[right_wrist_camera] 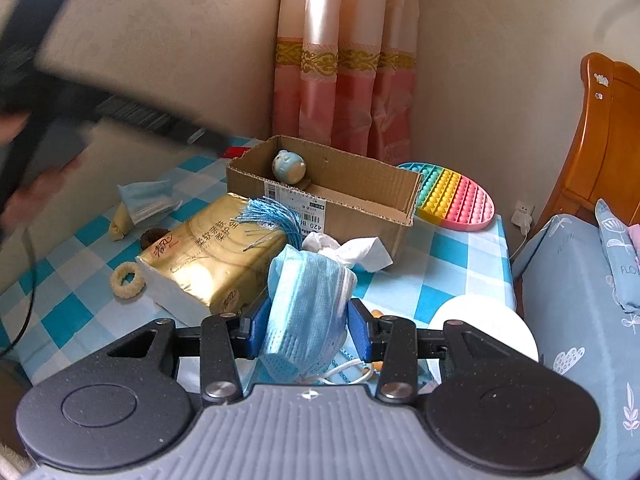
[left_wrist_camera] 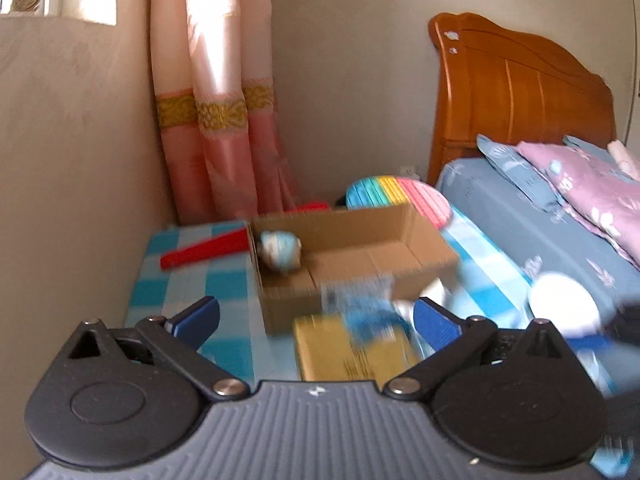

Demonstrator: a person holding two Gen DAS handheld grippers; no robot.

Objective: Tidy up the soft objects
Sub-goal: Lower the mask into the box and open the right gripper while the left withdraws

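Note:
An open cardboard box (right_wrist_camera: 340, 196) stands on the blue checked table (right_wrist_camera: 452, 256) with a small blue plush toy (right_wrist_camera: 289, 166) in its left end; box (left_wrist_camera: 360, 256) and toy (left_wrist_camera: 280, 249) also show in the left wrist view. My right gripper (right_wrist_camera: 307, 330) is shut on a folded blue face mask (right_wrist_camera: 308, 300), held in front of the box. My left gripper (left_wrist_camera: 316, 316) is open and empty, above the table in front of the box, blurred by motion. A second mask (right_wrist_camera: 146, 196), a cream scrunchie (right_wrist_camera: 126, 275) and a brown hair tie (right_wrist_camera: 154, 237) lie left.
A gold tissue pack (right_wrist_camera: 208, 256) with a blue tassel (right_wrist_camera: 266, 216) lies before the box, a crumpled white tissue (right_wrist_camera: 356, 252) beside it. A rainbow pop toy (right_wrist_camera: 456, 196) lies right of the box. A white round object (right_wrist_camera: 484, 332), a red strip (left_wrist_camera: 204, 254), bed (left_wrist_camera: 540, 220), curtain.

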